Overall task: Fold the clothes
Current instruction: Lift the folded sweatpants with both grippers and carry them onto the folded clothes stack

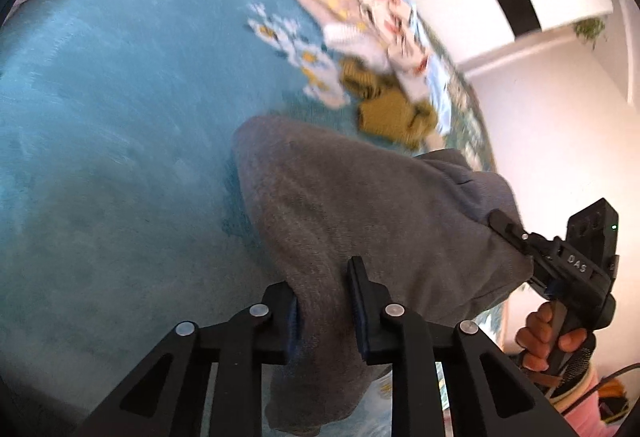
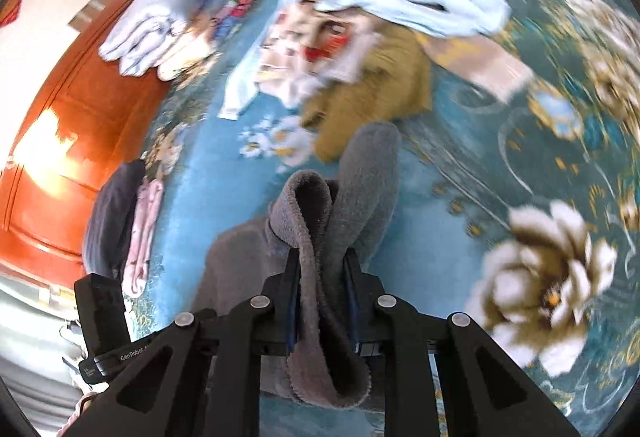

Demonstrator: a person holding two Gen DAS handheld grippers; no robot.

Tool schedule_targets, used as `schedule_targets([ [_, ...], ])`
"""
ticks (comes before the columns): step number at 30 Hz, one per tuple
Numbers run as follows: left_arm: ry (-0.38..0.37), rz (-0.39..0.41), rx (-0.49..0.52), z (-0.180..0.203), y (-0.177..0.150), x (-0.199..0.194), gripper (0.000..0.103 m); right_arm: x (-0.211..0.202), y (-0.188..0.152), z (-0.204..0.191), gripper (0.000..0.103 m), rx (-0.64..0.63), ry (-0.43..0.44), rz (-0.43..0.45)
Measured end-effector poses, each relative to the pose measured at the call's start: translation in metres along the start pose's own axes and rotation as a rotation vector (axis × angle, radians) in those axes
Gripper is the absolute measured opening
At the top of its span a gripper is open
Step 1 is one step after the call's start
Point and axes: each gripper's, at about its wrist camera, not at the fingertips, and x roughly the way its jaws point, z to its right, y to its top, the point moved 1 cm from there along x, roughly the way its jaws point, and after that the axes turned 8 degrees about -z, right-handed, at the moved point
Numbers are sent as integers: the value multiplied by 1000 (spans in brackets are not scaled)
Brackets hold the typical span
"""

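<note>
— Gripping the grey garment from two sides, are they?

— Yes. The left gripper has its two black fingers pressed onto a fold of the grey garment, with cloth bunched between the pads and hanging below them. The right gripper is pinched on another bunched edge of it; in the right wrist view a thick roll of the grey fabric rises between the fingers and curls over.

— Where does the garment sit?

— Taking the blue floral bedspread as the landmark: the garment is held above it, spread between the two grippers, and its far end drapes toward the bedspread's middle. I cannot tell whether that end touches the surface.

— What else lies on the bedspread?

— Beyond the garment, farther along the bedspread, there is a loose heap: a mustard-yellow piece, a white printed piece with red marks and a pale blue piece lying across the top. At the bedspread's far left edge in the right wrist view sits a stack of folded pale clothes, and nearer on that same edge a dark item and a pink one lie together.

— Can you see the person?

— A hand wraps the right gripper's handle, off the bedspread's right edge in the left wrist view.
</note>
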Motion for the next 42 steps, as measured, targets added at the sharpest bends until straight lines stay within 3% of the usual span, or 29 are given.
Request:
schedule_targets([
  [5,25,134,5,-13,12,-54,24,12,29,-51,18,-115,38,-23],
  [10,38,323,-62,-40,26,-131,24,38,66,-135,18,-280,112,-71],
  [17,122,578,-117,-85,31,-260,24,88,111,-293,18,-553,270,-158],
  [26,248,791,-226,-158,40,-373,24,169,132,-501,18,-853,411,-266],
  [31,305,854,-287,-201,47,-394,23,223,136,-576,18,-958,435,-318],
  [37,295,813,-409,-257,49,-369,23,293,153,-603,15,-919,443,-332],
  [42,278,794,-445,-270,43,-360,28,340,159,-586,15,-836,382,-359],
])
